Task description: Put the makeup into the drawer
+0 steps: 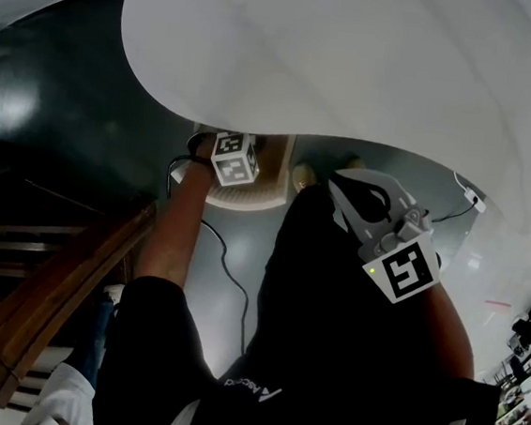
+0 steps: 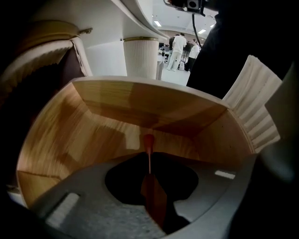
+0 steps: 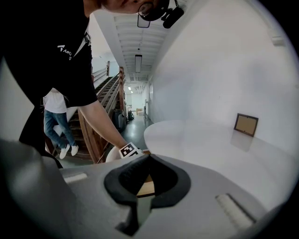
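your left gripper point(image 2: 149, 158) is clamped on the makeup stick point(image 2: 153, 195), jaws only a sliver apart with the brown handle pinched between the pads. thin red stem and red tip stick out past the jaw tips, pointing down into the open wooden drawer point(image 2: 93, 130). tip sits ahead of the jaws over the drawer floor, near the back wall; can't tell if it touches. drawer walls wrap round the gripper on both sides. your right gripper point(image 3: 148, 158) has jaw tips together, nothing in them, white tabletop point(image 3: 210, 140) to its right, left gripper's marker cube point(image 3: 129, 150) just ahead of it
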A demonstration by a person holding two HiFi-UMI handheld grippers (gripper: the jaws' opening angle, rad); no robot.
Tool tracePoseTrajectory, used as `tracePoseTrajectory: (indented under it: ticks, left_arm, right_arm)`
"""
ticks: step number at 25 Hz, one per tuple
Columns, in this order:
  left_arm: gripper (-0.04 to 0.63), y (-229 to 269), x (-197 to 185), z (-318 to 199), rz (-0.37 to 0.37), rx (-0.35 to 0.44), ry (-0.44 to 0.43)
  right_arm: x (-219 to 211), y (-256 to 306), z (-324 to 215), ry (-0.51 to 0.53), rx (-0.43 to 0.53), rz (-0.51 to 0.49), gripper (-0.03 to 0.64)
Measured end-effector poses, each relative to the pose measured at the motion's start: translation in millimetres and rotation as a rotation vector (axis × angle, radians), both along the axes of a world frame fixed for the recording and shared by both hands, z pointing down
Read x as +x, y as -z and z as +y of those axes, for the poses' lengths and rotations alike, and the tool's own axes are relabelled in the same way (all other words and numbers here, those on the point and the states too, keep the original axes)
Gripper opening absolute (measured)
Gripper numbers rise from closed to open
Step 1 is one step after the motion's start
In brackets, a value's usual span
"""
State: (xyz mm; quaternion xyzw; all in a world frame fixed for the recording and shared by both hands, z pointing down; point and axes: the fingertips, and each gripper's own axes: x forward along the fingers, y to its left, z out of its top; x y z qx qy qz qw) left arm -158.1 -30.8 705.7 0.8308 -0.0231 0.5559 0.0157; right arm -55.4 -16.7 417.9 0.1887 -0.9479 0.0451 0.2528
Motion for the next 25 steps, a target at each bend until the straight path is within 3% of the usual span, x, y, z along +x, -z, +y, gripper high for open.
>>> tracePoseTrajectory:
  ticks: [9,21,25]
  left_arm:
    - [0.055,11,-6,1,-0.018,0.010,0.008]
    - [0.054,85,-7,15,-0.014,0.074,0.032]
    - [0.048,123,6,20,0.020,0.128,0.069]
  right_arm:
    - [-3,4,0,0.002,0.003,-0.018,0.003]
    - [-4,18,22,0.067,0.026,-0.086,0.003]
    - [3,27,24,0.083,0.030,-0.125,0.003]
